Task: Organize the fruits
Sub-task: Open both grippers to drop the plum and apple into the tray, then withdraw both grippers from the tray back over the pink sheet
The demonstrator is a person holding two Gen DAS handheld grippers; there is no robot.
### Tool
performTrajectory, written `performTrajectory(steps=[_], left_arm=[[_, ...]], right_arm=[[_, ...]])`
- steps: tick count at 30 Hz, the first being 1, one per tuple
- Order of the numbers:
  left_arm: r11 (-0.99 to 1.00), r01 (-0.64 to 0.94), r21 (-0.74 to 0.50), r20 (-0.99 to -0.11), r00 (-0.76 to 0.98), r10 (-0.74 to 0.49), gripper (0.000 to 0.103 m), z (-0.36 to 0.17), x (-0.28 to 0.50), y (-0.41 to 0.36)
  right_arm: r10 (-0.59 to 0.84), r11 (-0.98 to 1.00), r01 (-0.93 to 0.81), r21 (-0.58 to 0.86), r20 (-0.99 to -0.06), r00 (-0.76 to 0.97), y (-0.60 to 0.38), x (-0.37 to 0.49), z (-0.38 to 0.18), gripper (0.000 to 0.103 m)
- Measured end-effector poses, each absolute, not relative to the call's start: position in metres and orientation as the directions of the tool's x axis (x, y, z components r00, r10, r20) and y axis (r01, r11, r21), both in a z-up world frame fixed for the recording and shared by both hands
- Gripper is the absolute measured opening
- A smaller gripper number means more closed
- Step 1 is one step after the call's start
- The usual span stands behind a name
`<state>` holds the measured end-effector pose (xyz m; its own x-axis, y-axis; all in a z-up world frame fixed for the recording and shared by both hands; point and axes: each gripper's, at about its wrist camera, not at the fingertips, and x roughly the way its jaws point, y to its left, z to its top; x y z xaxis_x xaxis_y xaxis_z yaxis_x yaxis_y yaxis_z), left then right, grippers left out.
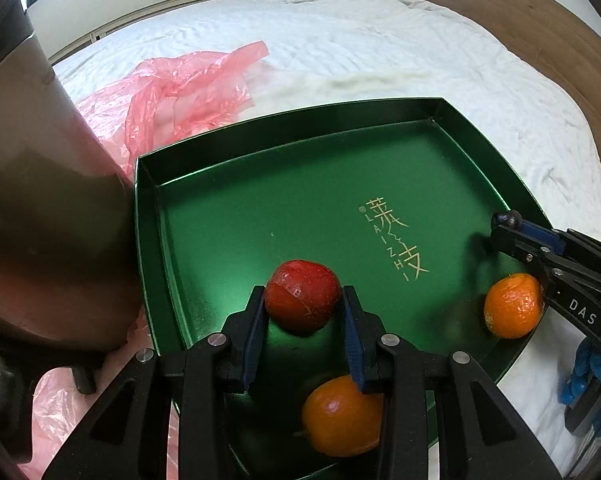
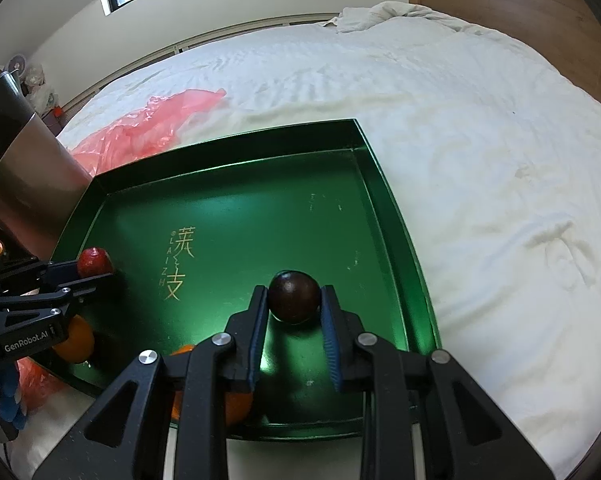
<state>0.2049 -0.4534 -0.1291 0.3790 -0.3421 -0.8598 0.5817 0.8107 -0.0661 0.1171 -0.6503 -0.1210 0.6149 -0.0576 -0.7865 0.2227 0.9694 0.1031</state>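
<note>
A green tray (image 1: 148,208) with gold lettering lies on a white bed; it also shows in the right wrist view (image 2: 396,216). My left gripper (image 1: 303,298) is shut on a red fruit (image 1: 302,294) just above the tray floor. Two oranges lie in the tray, one under the left gripper (image 1: 336,420) and one at the right edge (image 1: 510,306). My right gripper (image 2: 294,298) is shut on a dark brown round fruit (image 2: 294,296) low over the tray. In the right wrist view the left gripper (image 2: 96,270) holds the red fruit (image 2: 92,260) at the tray's left side.
A crumpled pink plastic bag (image 1: 180,88) lies on the bed beyond the tray's left corner. A tall brown container (image 1: 40,220) stands close to the tray's left wall. A wooden headboard (image 2: 520,12) is at the far right. White bedding (image 2: 480,140) surrounds the tray.
</note>
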Motion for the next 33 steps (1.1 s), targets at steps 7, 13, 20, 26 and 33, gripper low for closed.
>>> performTrajectory(steps=[7, 13, 20, 26, 33], left_arm=[[0.814, 0.578, -0.048, -0.854, 0.399, -0.334, 0.038, -0.119, 0.204, -0.451], [0.800, 0.598, -0.036, -0.825, 0.434, -0.361, 0.040, -0.096, 0.190, -0.446], [0.784, 0.615, -0.091, -0.794, 0.431, -0.430, 0.040, -0.069, 0.161, -0.421], [0.786, 0.604, -0.136, -0.785, 0.419, -0.457, 0.040, -0.058, 0.127, -0.387], [0.809, 0.579, -0.103, -0.773, 0.465, -0.431, 0.043, -0.046, 0.087, -0.346]], right_arm=[[-0.067, 0.970, 0.222, 0.094, -0.780, 0.623, -0.649, 0.112, -0.114, 0.067], [-0.082, 0.968, 0.234, 0.090, -0.766, 0.638, -0.648, 0.101, -0.098, 0.068], [-0.097, 0.966, 0.243, 0.091, -0.743, 0.662, -0.637, 0.079, -0.071, 0.070], [-0.081, 0.973, 0.214, 0.091, -0.731, 0.678, -0.608, 0.057, -0.057, 0.080], [-0.050, 0.980, 0.173, 0.100, -0.716, 0.696, -0.566, 0.029, -0.044, 0.090]])
